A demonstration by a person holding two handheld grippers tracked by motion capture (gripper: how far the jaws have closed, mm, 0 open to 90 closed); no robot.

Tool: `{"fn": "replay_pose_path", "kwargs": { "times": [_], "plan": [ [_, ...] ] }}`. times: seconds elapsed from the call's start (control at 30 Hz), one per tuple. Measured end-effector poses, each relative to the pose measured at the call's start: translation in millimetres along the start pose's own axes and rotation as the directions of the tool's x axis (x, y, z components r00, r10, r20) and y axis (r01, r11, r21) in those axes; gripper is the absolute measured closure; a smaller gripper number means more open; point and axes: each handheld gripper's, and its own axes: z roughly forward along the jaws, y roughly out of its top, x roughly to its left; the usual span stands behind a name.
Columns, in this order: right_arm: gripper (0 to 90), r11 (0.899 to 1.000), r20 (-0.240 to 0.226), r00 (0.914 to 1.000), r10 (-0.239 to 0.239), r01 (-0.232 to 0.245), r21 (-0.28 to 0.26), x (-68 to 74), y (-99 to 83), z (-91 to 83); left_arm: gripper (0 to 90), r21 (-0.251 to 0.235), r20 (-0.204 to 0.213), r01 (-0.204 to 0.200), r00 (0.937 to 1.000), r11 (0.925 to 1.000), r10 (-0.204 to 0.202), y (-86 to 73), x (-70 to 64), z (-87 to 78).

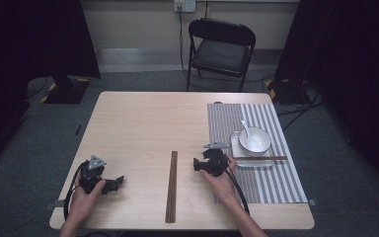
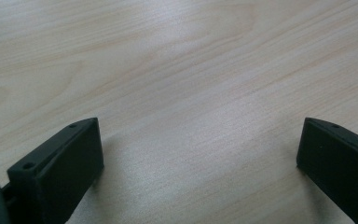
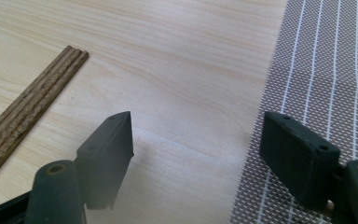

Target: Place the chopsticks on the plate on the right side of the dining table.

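White bowl sits on a white tray over on the striped mat, spoon resting inside it (one chopstick pair lies across the tray too). Other chopsticks lie mid-bench, between both tongs. Left tongs and right tongs gape wide, holding nothing.

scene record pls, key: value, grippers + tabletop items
left hand-held gripper: open, empty, low over bare wood
right hand-held gripper: open, empty, at placemat's left edge
chopsticks on table: bundle lying lengthwise between the grippers
placemat: striped, right side of table
tray: white, on placemat
bowl: white, on tray, spoon in it
chopsticks on tray: across front edge
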Motion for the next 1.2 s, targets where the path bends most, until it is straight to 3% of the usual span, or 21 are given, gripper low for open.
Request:
{"fn": "replay_pose_path", "kwargs": {
  "times": [0.33, 0.63, 0.93, 1.13, 1.2],
  "plan": [
    [25.3, 1.0, -0.003, 1.0, 0.004, -0.004, 0.011, 0.0, -0.7, -0.9, 0.0, 0.0, 0.0, -0.001, 1.0, 1.0, 0.001, 0.0, 0.1, 0.0],
    [25.3, 0.999, -0.025, 0.9994, -0.025, 0.026, 0.019, 8.4, -4.7, -7.6, 0.0, 0.001, 0.0, 0.0, 1.0, 1.0, 0.0, 0.0, 0.0, 0.0],
    [25.6, 1.0, -0.014, 0.9997, -0.021, 0.022, 0.023, 2.5, -6.8, -8.5, 0.0, -0.001, 0.0, 0.002, 1.0, 1.0, -0.002, 0.0, -0.1, 0.1],
    [26.4, 1.0, -0.029, 0.9992, -0.028, 0.028, 0.009, 5.3, -4.9, -17.1, 0.0, 0.0, 0.0, 0.0, 1.0, 1.0, 0.0, 0.0, 0.0, 0.0],
    [28.6, 1.0, -0.025, 0.9996, -0.012, 0.012, -0.006, -1.9, -1.7, -29.0, 0.0, -0.001, 0.001, 0.002, 1.0, 1.0, -0.002, 0.0, -0.1, 0.0]
  ]
}}
